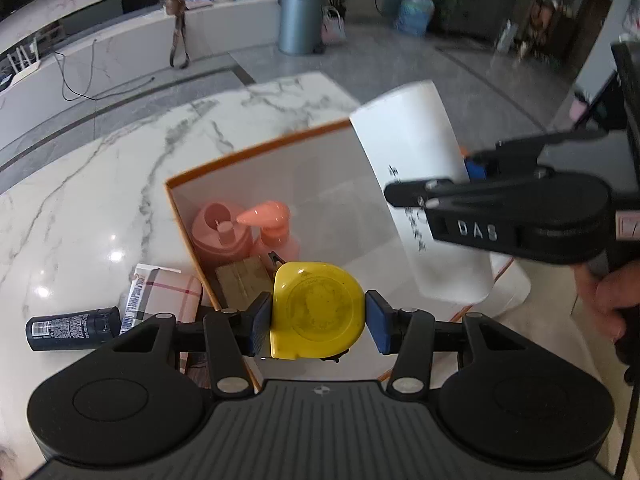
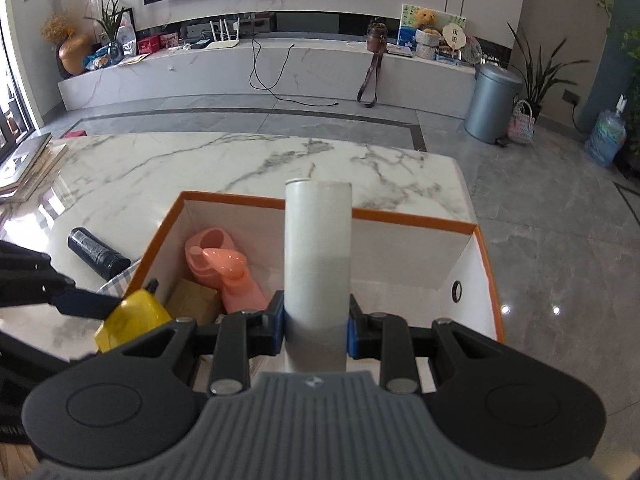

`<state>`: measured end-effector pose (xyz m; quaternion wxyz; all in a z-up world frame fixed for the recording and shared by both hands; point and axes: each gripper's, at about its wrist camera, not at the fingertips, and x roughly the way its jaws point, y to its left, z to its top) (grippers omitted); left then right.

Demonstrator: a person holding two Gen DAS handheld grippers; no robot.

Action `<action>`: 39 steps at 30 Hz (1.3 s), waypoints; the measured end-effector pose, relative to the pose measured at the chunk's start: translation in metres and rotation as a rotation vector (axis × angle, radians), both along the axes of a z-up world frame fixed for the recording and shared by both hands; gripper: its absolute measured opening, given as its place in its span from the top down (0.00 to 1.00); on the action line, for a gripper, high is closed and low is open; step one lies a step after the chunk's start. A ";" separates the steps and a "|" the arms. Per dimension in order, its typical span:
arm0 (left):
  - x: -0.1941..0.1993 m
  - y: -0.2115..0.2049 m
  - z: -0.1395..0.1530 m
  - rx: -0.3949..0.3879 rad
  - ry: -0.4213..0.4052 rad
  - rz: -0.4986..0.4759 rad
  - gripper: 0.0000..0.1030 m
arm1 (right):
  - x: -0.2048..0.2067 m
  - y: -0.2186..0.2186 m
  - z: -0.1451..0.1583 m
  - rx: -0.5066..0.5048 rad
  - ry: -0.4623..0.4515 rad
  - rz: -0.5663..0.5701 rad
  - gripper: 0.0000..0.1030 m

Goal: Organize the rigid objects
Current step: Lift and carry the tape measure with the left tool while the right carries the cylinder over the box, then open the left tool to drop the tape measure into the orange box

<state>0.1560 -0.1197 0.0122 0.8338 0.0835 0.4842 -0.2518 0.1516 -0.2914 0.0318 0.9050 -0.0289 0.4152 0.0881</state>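
Observation:
My left gripper (image 1: 316, 322) is shut on a yellow tape measure (image 1: 316, 312), held above the near left corner of an orange-rimmed white box (image 1: 256, 150). My right gripper (image 2: 316, 326) is shut on a tall white cylinder bottle (image 2: 318, 256), which hangs over the middle of the same box (image 2: 400, 216). In the left wrist view that white bottle (image 1: 416, 160) and the right gripper (image 1: 460, 184) stand at the right. Inside the box lie a pink pump bottle (image 2: 236, 276), a pink round container (image 1: 218, 232) and a brown block (image 1: 242, 280).
A dark tube (image 1: 72, 328) and a plaid packet (image 1: 160, 296) lie on the marble table (image 1: 100, 200) left of the box. Books (image 2: 24, 164) sit at the table's far left edge. A grey bin (image 2: 494, 104) stands on the floor beyond. A hand (image 1: 612, 300) holds the right gripper.

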 end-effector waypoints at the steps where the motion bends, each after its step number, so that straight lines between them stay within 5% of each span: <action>1: 0.002 -0.003 -0.002 0.013 0.004 -0.010 0.45 | 0.002 -0.001 -0.002 0.001 0.002 -0.001 0.73; 25: 0.028 -0.030 -0.052 0.162 0.134 -0.099 0.45 | 0.053 -0.039 -0.079 -0.083 0.193 -0.037 0.72; 39: 0.026 -0.040 -0.057 0.214 0.078 -0.142 0.44 | 0.070 -0.052 -0.101 -0.065 0.326 -0.077 0.72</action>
